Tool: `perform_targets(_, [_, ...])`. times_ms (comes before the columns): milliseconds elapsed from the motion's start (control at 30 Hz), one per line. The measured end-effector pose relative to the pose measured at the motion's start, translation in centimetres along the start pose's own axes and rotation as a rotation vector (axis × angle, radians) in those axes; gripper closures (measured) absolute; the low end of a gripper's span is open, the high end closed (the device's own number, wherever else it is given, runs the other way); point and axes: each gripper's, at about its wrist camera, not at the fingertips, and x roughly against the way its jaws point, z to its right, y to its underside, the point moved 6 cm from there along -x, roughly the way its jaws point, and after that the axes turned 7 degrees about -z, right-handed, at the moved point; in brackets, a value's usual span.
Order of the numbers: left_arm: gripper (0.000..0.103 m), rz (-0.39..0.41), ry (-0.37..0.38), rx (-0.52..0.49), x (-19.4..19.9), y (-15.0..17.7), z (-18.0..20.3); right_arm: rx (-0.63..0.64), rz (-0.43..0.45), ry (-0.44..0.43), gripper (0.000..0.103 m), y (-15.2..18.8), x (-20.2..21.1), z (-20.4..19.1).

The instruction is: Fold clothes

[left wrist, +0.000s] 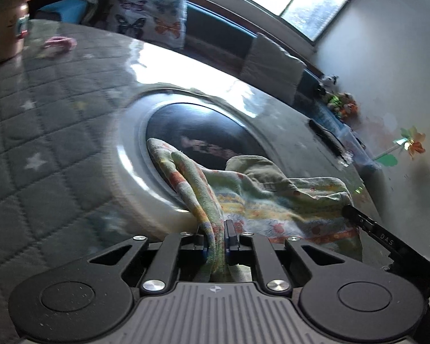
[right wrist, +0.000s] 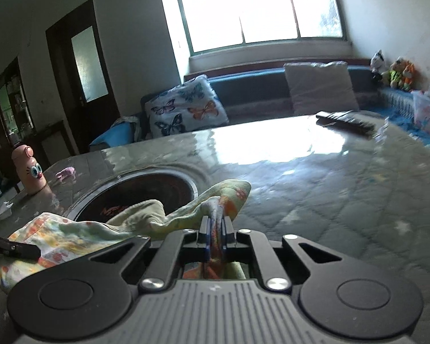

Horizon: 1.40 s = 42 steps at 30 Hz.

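Note:
A light green garment [left wrist: 261, 200] with orange and yellow print hangs bunched between my two grippers, over the quilted table. My left gripper [left wrist: 216, 240] is shut on one edge of it; the cloth runs down between the jaws. My right gripper [right wrist: 215, 229] is shut on another edge of the same garment [right wrist: 106, 229], which stretches left toward the other gripper's black finger [right wrist: 17, 250]. In the left wrist view the right gripper's finger [left wrist: 369, 226] shows at the right edge of the cloth.
The table [right wrist: 344, 206] has a grey quilted cover under glossy plastic and a round dark inset burner [right wrist: 140, 192]. A pink bottle [right wrist: 31, 172], a pink scrap [right wrist: 66, 173] and a dark remote [right wrist: 344, 120] lie on it. A sofa with cushions [right wrist: 186, 109] stands behind.

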Motion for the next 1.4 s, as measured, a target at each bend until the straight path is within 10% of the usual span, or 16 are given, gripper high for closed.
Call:
perform_targets(567, [0.092, -0.083, 0.061, -0.168, -6.6, -0.8, 12.9, -0.020, 0.105, 0.161, 0.097, -2.5, 7.7, 9.6])
perform_targets(1400, [0.092, -0.111, 0.012, -0.336, -13.3, -4.4, 22.6, -0.077, 0.138, 0.281, 0.097, -5.3, 8.0, 18.7])
